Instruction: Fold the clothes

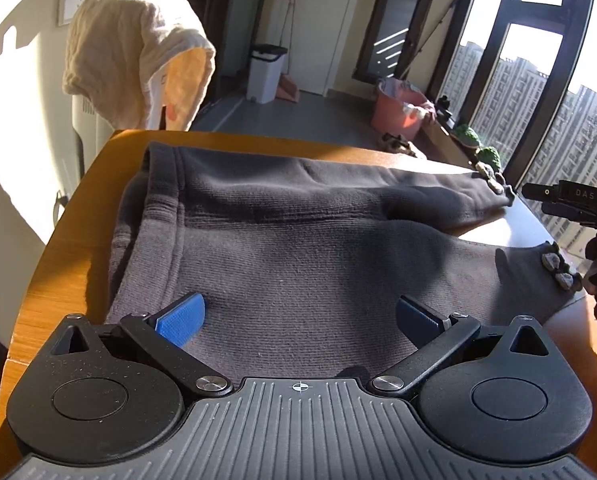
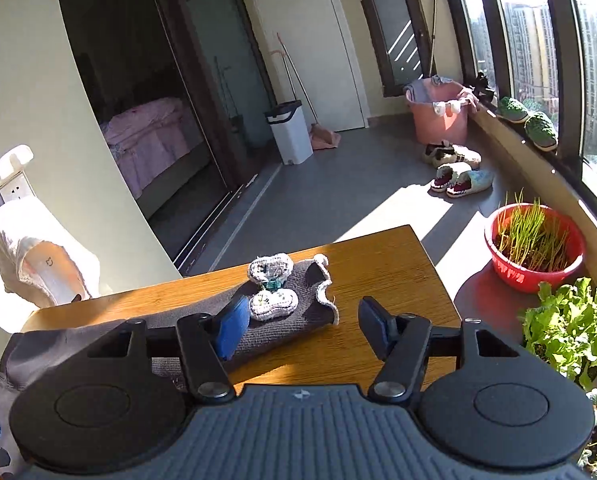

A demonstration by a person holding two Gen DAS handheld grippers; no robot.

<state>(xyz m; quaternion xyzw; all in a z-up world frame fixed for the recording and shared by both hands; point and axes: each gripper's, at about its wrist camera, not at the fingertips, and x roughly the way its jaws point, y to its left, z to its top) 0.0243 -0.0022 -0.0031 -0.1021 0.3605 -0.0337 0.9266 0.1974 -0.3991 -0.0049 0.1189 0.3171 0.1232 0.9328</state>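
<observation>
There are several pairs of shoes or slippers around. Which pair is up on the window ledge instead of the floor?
The green knitted slippers sit on the window ledge, just beyond the pink laundry basket. The other two pairs lie on the grey floor below.

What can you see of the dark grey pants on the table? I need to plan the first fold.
The dark grey pants look like soft ribbed knit and lie unfolded on the wooden table. The waistband is at the left wrist view's left; two legs run right, with crocheted trim at the cuffs. The left gripper is open above the near leg; the right gripper is open by a cuff.
</observation>
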